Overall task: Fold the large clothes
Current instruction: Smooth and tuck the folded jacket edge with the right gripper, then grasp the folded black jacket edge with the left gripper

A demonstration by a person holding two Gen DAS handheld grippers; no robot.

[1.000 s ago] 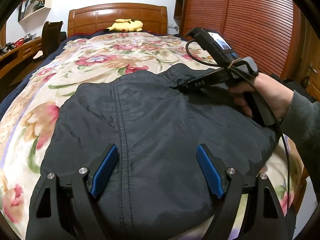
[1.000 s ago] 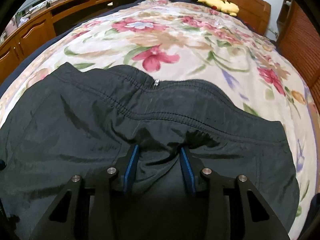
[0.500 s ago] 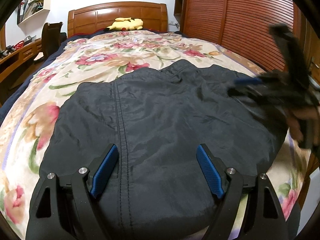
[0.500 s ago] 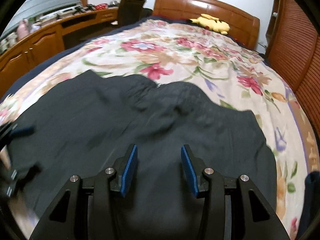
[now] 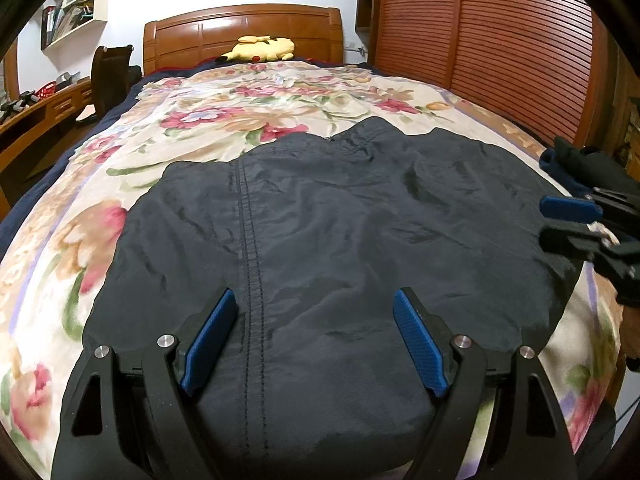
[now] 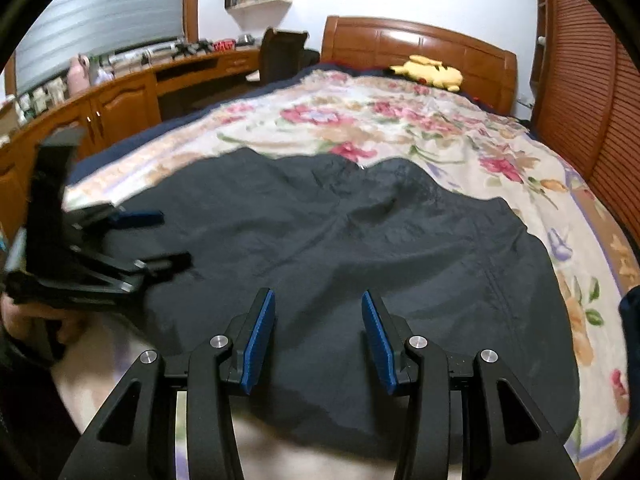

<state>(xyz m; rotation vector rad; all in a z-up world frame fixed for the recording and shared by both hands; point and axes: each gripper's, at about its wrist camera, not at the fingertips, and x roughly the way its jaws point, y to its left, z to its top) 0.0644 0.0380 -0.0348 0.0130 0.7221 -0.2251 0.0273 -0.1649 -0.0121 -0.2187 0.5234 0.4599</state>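
A large dark garment (image 5: 340,220) lies spread on the floral bedspread (image 5: 240,112), with a stitched seam running toward me. My left gripper (image 5: 316,296) hovers open over its near edge, the pads wide apart with only flat cloth below them. At the right side of the left wrist view, my right gripper (image 5: 546,220) sits beside the garment's right edge. In its own view the right gripper (image 6: 317,294) is open above the garment (image 6: 360,248) near its hem, gripping nothing. The left gripper (image 6: 174,238) shows at the left there, held by a hand (image 6: 36,320).
A yellow plush toy (image 5: 260,49) lies by the wooden headboard (image 5: 244,28). A wooden desk and cabinets (image 6: 120,96) with a chair (image 5: 112,76) run along the bed's left side. Slatted wardrobe doors (image 5: 500,40) stand on the right. A dark bundle (image 5: 580,164) sits at the bed's right edge.
The right gripper let go of the bunched cloth by the waistband and swung back to the garment's right side. The left gripper stayed put.
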